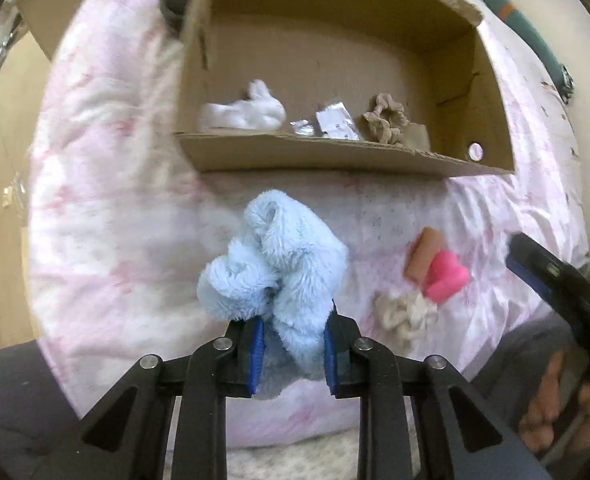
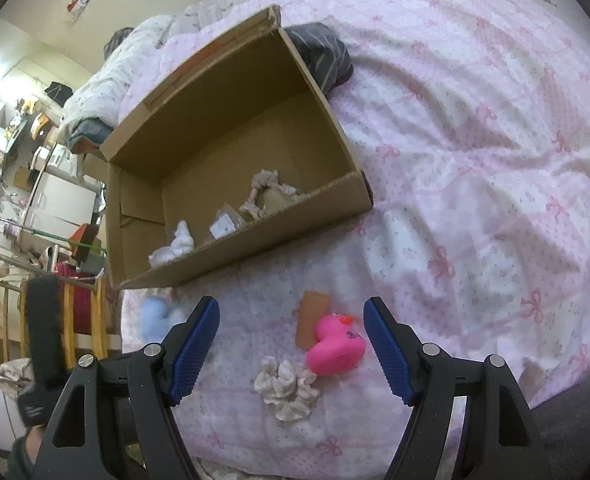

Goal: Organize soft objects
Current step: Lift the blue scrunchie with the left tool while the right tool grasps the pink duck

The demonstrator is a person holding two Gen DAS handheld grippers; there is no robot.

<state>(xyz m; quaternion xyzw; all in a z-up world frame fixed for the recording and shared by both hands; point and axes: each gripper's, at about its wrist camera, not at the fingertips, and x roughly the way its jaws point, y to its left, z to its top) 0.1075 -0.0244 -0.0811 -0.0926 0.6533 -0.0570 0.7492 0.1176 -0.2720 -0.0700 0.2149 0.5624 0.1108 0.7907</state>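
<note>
My left gripper (image 1: 293, 350) is shut on a fluffy light-blue cloth (image 1: 273, 258) and holds it above the bed, in front of the open cardboard box (image 1: 335, 156). The box holds a white cloth (image 1: 247, 112), a beige scrunchie (image 1: 387, 118) and small packets (image 1: 335, 122). My right gripper (image 2: 291, 340) is open and empty above a pink rubber duck (image 2: 335, 346), a cream scrunchie (image 2: 287, 390) and a tan block (image 2: 311, 322) on the bed. The blue cloth (image 2: 155, 318) shows at the left in the right wrist view.
The pink patterned bedspread (image 2: 475, 160) covers the bed. A dark striped garment (image 2: 327, 58) lies behind the box (image 2: 231, 248). Furniture and clutter (image 2: 35, 200) stand past the bed's left edge. The right gripper shows at the left wrist view's right edge (image 1: 555, 280).
</note>
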